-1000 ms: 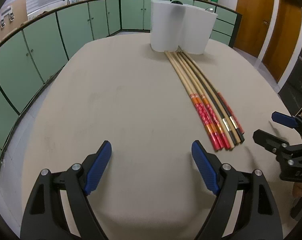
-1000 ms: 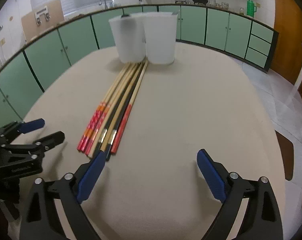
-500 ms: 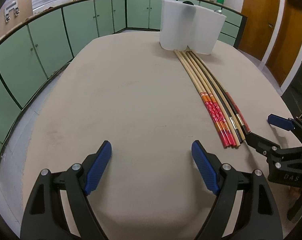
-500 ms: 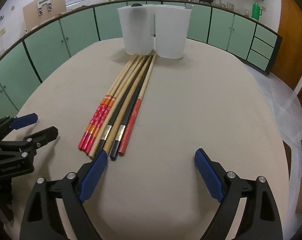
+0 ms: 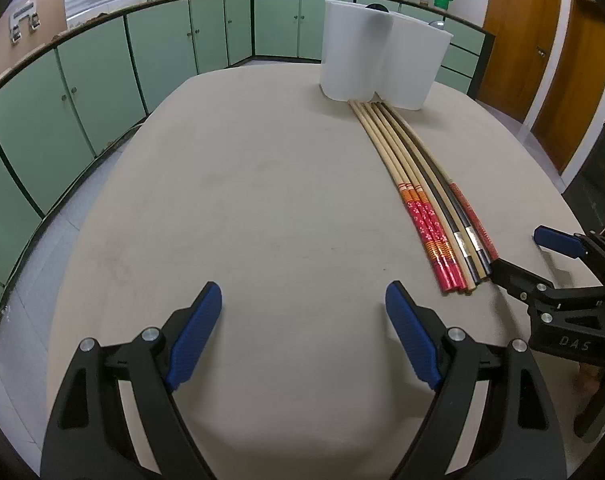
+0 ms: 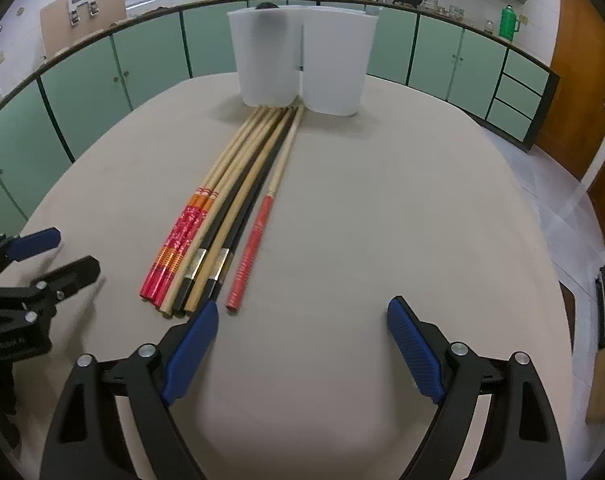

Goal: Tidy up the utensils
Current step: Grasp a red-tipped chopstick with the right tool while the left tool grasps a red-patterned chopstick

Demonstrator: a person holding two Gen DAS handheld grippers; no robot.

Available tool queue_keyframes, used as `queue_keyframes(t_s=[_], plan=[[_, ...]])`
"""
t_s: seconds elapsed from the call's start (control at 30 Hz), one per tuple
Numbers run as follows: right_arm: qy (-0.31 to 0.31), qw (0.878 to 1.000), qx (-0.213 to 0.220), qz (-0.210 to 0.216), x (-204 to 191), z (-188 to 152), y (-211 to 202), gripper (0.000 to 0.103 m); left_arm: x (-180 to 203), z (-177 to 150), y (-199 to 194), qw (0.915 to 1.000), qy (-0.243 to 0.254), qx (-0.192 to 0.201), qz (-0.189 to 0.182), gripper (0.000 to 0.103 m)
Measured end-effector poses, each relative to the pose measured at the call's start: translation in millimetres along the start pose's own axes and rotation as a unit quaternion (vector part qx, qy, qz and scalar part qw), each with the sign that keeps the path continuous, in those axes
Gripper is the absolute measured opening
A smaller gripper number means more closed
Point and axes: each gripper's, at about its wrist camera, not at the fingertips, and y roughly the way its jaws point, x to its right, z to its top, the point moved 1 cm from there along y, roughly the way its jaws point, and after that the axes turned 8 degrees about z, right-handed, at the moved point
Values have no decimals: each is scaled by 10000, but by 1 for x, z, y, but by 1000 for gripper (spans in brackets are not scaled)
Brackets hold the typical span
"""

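Two grippers, both with jaws spread wide and nothing between them. We see the left gripper (image 5: 302, 312) hovering over bare table (image 5: 242, 200), holding and touching nothing. The right gripper (image 6: 302, 316) sits just short of the near ends of the chopsticks (image 6: 222, 216); its left blue pad (image 6: 190, 344) is right beside the butt ends of the bundle, and we can't tell whether it actually touches them.

The chopsticks lie flat on the table in a tight side-by-side bundle, running from the grippers' side away to the two white containers (image 6: 302, 60). Far tips end at the base of the containers, at the seam where the two stand touching each other. Mix in the bundle: red-patterned handles, plain wood, black with metallic bands, one with a red grip on the right edge.

Green cabinets (image 5: 102, 80) ring the room behind the table
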Motion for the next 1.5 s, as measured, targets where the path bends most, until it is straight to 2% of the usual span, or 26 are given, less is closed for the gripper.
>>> queue_keyframes(t_s=[0.1, 0.17, 0.27, 0.37, 0.5, 0.7, 0.97, 1.3, 1.5], plan=[[55, 10000, 26, 5, -1, 3, 2, 77, -2, 0, -2, 10000, -21, 10, 14, 82], [75, 10000, 62, 22, -2, 4, 2, 66, -2, 0, -2, 10000, -18, 10, 22, 82], [-18, 9998, 101, 158, -9, 4, 1, 39, -2, 1, -1, 10000, -17, 0, 0, 82], [-110, 9995, 116, 263, -16, 2, -1, 22, 1, 1, -2, 10000, 11, 6, -46, 82], [-86, 9992, 120, 370, -16, -2, -4, 7, 12, 1, -2, 9998, 85, 8, -162, 82], [93, 9996, 129, 254, 2, -10, -14, 6, 31, 1, -3, 9992, 203, 12, -357, 82], [277, 9991, 163, 284, 18, -17, -22, 6, 44, 7, 7, 9991, 298, -16, -310, 82], [317, 9988, 178, 335, 19, -18, -22, 6, 27, 1, 8, 9996, 276, -76, 1, 82], [371, 9979, 203, 493, 21, -21, -25, 9, 24, 0, 2, 9997, 240, -83, -37, 82]])
